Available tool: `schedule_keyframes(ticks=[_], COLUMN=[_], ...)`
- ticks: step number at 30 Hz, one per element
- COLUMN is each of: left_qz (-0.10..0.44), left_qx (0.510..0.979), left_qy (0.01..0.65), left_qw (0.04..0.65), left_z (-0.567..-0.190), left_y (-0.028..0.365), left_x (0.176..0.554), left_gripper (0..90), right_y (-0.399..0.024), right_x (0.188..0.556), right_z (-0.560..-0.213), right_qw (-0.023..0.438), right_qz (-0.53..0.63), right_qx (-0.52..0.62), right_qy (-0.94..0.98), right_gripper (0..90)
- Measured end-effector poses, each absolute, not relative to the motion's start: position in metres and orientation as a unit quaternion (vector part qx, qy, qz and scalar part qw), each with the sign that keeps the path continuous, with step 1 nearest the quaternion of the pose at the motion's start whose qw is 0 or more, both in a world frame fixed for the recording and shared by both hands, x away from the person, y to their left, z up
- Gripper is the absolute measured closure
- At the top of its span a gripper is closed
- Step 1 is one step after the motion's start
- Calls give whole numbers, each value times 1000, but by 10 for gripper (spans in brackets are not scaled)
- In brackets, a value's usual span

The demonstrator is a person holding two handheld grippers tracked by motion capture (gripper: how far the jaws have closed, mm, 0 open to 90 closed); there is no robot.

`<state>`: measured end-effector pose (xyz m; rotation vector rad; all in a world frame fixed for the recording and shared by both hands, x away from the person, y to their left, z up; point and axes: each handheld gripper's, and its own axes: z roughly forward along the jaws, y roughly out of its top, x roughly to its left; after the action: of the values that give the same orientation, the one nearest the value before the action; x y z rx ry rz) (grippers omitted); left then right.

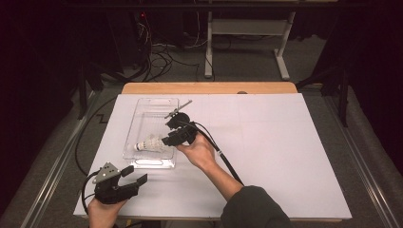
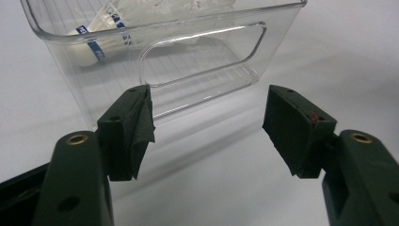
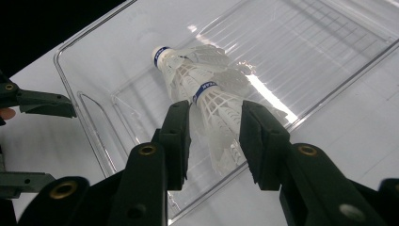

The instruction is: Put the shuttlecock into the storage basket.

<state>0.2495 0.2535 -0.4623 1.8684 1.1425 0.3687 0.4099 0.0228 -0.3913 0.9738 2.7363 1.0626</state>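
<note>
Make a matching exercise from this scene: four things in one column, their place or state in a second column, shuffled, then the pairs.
1. shuttlecocks
2. clear bin
3. left gripper
4. right gripper

A. near the table's front edge, jaws wide apart, nothing between them
B. on the white table, holding the white things
C. lying in the bin
D. over the bin's rim, jaws either side of a feather skirt

1-C, 2-B, 3-A, 4-D

The container (image 1: pixel 152 130) stands on the worktop (image 1: pixel 266 156), left of centre. Two shuttlecocks (image 1: pixel 148 145) lie inside it toward its near end, one nested in the other. The right tongs (image 1: pixel 165 141) sit over the container's right rim, straddling the skirt of the nearer shuttlecock. The left tongs (image 1: pixel 134 175) rest near the worktop's front left corner, just before the container's near wall.
</note>
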Motion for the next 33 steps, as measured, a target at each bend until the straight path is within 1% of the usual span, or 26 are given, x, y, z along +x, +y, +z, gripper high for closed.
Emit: schedule_keyframes(ticks=[11, 17, 19, 33], left_qz=[150, 150, 150, 151], left_qx=[753, 754, 754, 752], left_qy=[461, 461, 461, 463], left_qw=[444, 444, 443, 443], left_z=[-462, -462, -462, -462], left_y=[253, 254, 254, 254], left_x=[249, 249, 249, 249], left_gripper=[342, 342, 342, 341], right_y=[13, 5, 2, -19], right_x=[408, 408, 407, 404], right_z=[-388, -388, -387, -388], right_qw=[33, 38, 48, 58], right_qz=[362, 368, 372, 379], right_qx=[312, 317, 317, 330], right_qy=[878, 873, 871, 862], right_gripper=[601, 562, 550, 540])
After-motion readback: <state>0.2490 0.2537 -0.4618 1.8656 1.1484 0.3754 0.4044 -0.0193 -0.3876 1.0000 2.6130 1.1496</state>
